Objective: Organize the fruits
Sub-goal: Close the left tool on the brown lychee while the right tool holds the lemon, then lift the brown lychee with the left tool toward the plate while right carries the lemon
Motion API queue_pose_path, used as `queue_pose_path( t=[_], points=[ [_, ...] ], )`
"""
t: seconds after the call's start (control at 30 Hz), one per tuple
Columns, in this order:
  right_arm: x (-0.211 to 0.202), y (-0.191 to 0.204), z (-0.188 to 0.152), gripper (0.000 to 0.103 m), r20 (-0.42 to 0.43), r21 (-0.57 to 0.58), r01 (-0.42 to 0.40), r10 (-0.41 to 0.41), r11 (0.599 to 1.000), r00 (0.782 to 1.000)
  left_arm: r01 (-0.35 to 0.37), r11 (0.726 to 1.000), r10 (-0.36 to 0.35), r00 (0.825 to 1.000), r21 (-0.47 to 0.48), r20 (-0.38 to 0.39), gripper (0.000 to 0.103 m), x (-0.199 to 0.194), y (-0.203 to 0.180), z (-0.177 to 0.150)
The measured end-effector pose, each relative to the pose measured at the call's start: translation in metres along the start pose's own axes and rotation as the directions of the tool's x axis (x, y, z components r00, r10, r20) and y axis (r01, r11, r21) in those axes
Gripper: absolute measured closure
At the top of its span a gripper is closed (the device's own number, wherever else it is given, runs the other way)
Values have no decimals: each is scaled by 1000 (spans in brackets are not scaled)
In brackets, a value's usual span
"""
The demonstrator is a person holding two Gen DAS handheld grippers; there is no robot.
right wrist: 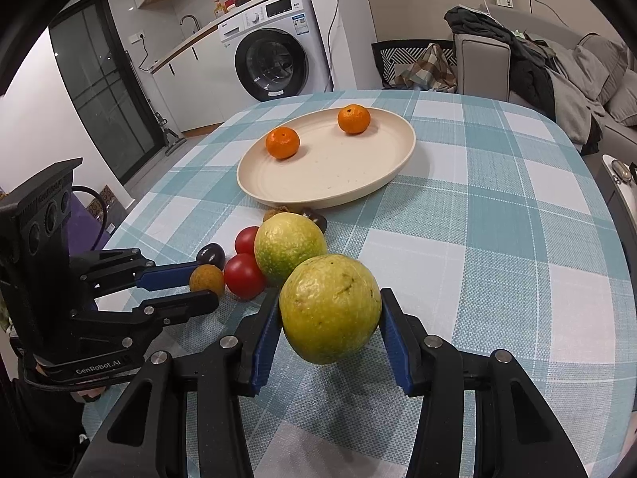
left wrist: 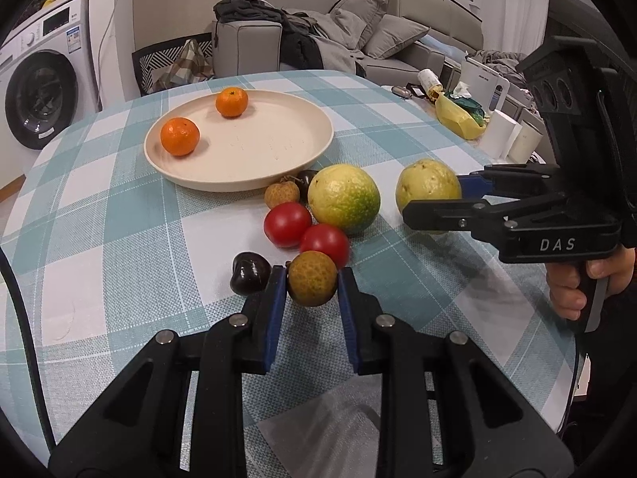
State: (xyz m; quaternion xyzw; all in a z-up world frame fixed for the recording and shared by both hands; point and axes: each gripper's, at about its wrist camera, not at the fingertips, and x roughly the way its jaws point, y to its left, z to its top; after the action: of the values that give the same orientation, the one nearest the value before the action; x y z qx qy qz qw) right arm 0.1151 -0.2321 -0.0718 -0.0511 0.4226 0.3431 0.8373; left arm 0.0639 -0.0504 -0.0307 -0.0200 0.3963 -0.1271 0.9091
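My left gripper [left wrist: 312, 279] is shut on a small brown longan [left wrist: 311, 283], just in front of two red tomatoes [left wrist: 287, 224]. A dark chestnut-like fruit [left wrist: 249, 273] lies to its left. My right gripper [right wrist: 329, 310] is shut on a yellow-green guava [right wrist: 329, 314]; the left wrist view shows that same guava [left wrist: 428, 185] between its fingers. A second guava [left wrist: 344, 198] rests on the cloth. The cream plate [left wrist: 254, 159] behind holds two tangerines [left wrist: 180, 136]. Another longan [left wrist: 282, 195] and a dark fruit lie at the plate's rim.
The round table wears a teal and white checked cloth [left wrist: 119, 219]. A yellow bag and white boxes [left wrist: 462, 117] stand at its far right edge. A washing machine [right wrist: 274, 51], a chair and a sofa [left wrist: 358, 32] surround the table. A hand [left wrist: 573, 290] grips the right tool.
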Motion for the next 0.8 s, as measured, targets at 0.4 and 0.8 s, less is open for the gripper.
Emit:
queue_pose_path(
  t=[0.4, 0.8],
  points=[
    [-4, 5, 1, 54, 24, -8, -12, 12, 1000, 1000, -6, 1000, 7, 998, -17, 55, 80, -14, 5, 5],
    [-14, 5, 7, 54, 75, -2, -14, 15, 1000, 997, -44, 997, 51, 991, -59, 125, 80, -30, 18, 17]
  ],
)
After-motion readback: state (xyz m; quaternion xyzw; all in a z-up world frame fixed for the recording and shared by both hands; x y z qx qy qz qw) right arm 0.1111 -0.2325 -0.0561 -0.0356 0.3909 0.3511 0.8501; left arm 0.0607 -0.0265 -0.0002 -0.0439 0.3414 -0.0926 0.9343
